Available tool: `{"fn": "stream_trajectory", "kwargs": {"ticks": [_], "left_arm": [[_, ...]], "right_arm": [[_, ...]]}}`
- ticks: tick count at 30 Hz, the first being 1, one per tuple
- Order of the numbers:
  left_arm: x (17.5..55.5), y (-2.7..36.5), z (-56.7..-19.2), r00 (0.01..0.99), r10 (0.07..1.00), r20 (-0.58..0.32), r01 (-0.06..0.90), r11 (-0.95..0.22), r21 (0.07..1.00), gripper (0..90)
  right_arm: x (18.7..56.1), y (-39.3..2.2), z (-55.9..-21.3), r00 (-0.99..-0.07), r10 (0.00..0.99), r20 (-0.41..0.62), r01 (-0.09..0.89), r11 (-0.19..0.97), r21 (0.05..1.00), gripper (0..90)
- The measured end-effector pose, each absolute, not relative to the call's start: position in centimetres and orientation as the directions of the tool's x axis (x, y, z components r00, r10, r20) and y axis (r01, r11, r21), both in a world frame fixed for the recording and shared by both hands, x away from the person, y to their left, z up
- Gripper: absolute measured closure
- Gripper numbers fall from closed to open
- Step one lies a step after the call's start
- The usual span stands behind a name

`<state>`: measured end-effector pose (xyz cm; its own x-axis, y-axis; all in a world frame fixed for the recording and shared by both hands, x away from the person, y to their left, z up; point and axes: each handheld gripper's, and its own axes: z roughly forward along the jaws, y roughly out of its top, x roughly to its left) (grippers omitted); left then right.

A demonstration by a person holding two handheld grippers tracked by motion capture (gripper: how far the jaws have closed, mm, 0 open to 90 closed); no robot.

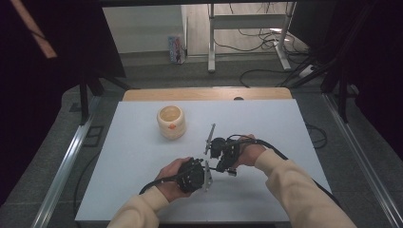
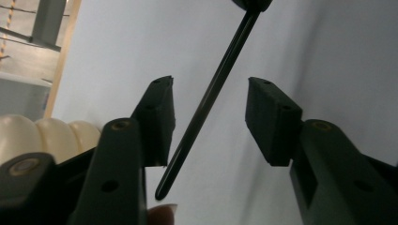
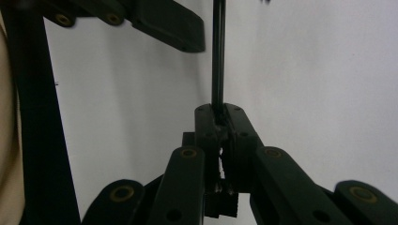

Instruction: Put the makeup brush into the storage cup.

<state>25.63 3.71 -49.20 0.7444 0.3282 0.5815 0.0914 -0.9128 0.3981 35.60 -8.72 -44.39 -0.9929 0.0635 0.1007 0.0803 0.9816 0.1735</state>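
A thin black rod [image 3: 218, 51] sticks out from between the pads of my right gripper [image 3: 219, 111], which is shut on its end. In the left gripper view the same rod [image 2: 202, 112] runs slantwise through the gap of my left gripper [image 2: 210, 83]. It lies closer to the left pad [image 2: 157, 119] than to the other one. Neither pad presses on it. From above, the left gripper [image 1: 209, 167] and right gripper [image 1: 219, 161] face each other near the table's front middle.
A cream ribbed pot [image 1: 171, 122] with an orange mark on its side stands on the white table [image 1: 142, 190], beyond the grippers to the left; part of the pot [image 2: 42, 136] also appears beside the left jaw. A wooden strip [image 1: 204, 93] borders the far edge.
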Motion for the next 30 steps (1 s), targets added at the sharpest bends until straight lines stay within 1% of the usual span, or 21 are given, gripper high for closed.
{"fn": "stream_trajectory", "kwargs": {"ticks": [3,7,8,13,16,17,20,21,22,23,24,26,28,30], "left_arm": [[25.7,3.4,-49.4,0.747,0.312,0.587,0.084,-0.921,0.381,61.9],[25.7,3.4,-49.4,0.755,0.307,0.579,0.08,-0.92,0.383,74.9],[25.7,3.4,-49.4,0.763,0.315,0.565,0.091,-0.917,0.389,75.9],[25.8,3.4,-49.6,0.788,0.272,0.552,0.072,-0.931,0.357,81.2],[25.8,3.4,-49.6,0.804,0.259,0.535,0.065,-0.933,0.354,84.3],[25.8,3.4,-49.6,0.806,0.257,0.533,0.064,-0.933,0.354,84.8],[25.8,3.5,-49.4,0.806,0.264,0.53,0.067,-0.93,0.362,85.4],[25.9,3.5,-49.3,0.806,0.267,0.529,0.069,-0.929,0.363,85.5],[25.9,3.6,-49.2,0.809,0.268,0.524,0.071,-0.928,0.365,85.5],[25.8,3.6,-49.3,0.806,0.279,0.522,0.073,-0.922,0.38,85.6],[25.8,3.7,-49.2,0.808,0.28,0.519,0.077,-0.923,0.378,85.6],[25.8,3.7,-49.2,0.809,0.285,0.514,0.081,-0.92,0.382,85.6],[25.8,3.8,-49.2,0.811,0.284,0.512,0.084,-0.922,0.378,85.6],[25.8,3.9,-49.3,0.81,0.296,0.506,0.094,-0.917,0.387,85.6]], "right_arm": [[35.5,-8.6,-44.3,-0.991,0.069,0.116,0.09,0.978,0.188,85.2],[35.6,-8.6,-44.4,-0.992,0.052,0.118,0.073,0.981,0.178,85.1],[35.6,-8.6,-44.4,-0.992,0.045,0.115,0.065,0.982,0.177,85.0],[35.6,-8.5,-44.4,-0.991,0.054,0.121,0.075,0.981,0.178,83.4],[35.7,-8.5,-44.3,-0.99,0.071,0.122,0.093,0.979,0.183,81.7],[35.8,-8.5,-44.2,-0.991,0.063,0.117,0.084,0.979,0.184,81.5],[35.8,-8.6,-44.0,-0.99,0.078,0.116,0.099,0.976,0.195,80.4],[35.9,-8.6,-43.9,-0.991,0.076,0.108,0.097,0.975,0.198,78.8],[36.0,-8.6,-43.9,-0.992,0.077,0.098,0.095,0.976,0.198,75.0],[35.9,-8.6,-43.8,-0.991,0.095,0.09,0.111,0.973,0.203,68.7],[36.0,-8.6,-43.7,-0.993,0.099,0.06,0.109,0.971,0.213,62.1],[36.1,-8.8,-43.1,-0.99,0.137,0.014,0.136,0.959,0.247,51.6],[36.4,-9.1,-42.3,-0.981,0.194,-0.017,0.182,0.941,0.285,45.5],[36.6,-9.4,-41.6,-0.972,0.233,-0.027,0.213,0.925,0.315,42.6]]}}
